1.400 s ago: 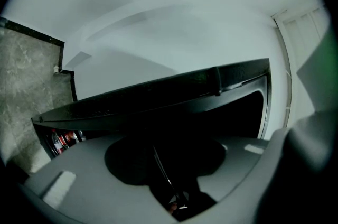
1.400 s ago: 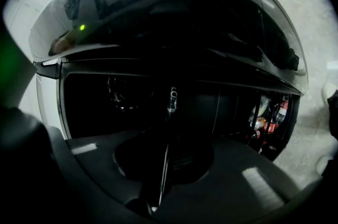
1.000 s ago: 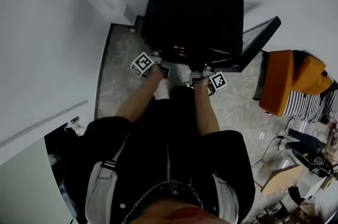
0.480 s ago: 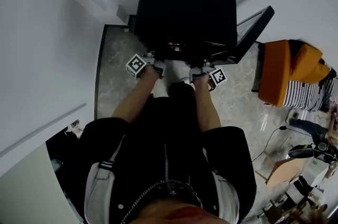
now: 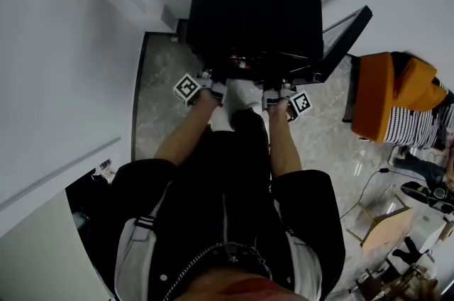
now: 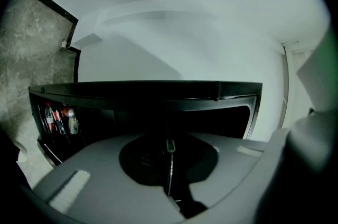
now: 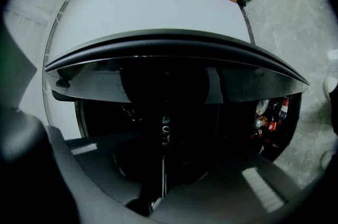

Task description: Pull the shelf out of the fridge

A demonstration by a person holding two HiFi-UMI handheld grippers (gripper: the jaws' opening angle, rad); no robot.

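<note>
A small black fridge (image 5: 255, 1) stands on the floor with its door (image 5: 347, 37) swung open to the right. Both grippers reach level into its open front. My left gripper (image 5: 217, 78) has just been closing, and in the left gripper view its jaws (image 6: 169, 157) press on a thin wire of the shelf (image 6: 169, 170). My right gripper (image 5: 274, 86) has also been closing, and in the right gripper view (image 7: 164, 165) it is shut on another wire of the shelf (image 7: 163, 178). The rest of the shelf is lost in the dark interior.
Bottles and cans with red labels (image 6: 58, 118) (image 7: 269, 114) stand in the fridge's lower part. An orange cushion on a striped cloth (image 5: 379, 101) sits right of the door. The white wall rises behind the fridge. The person's legs crouch close to the fridge's front.
Both grippers stay at the fridge's open front. The left marker cube has rolled slightly and the right one has shifted a little to the right.
</note>
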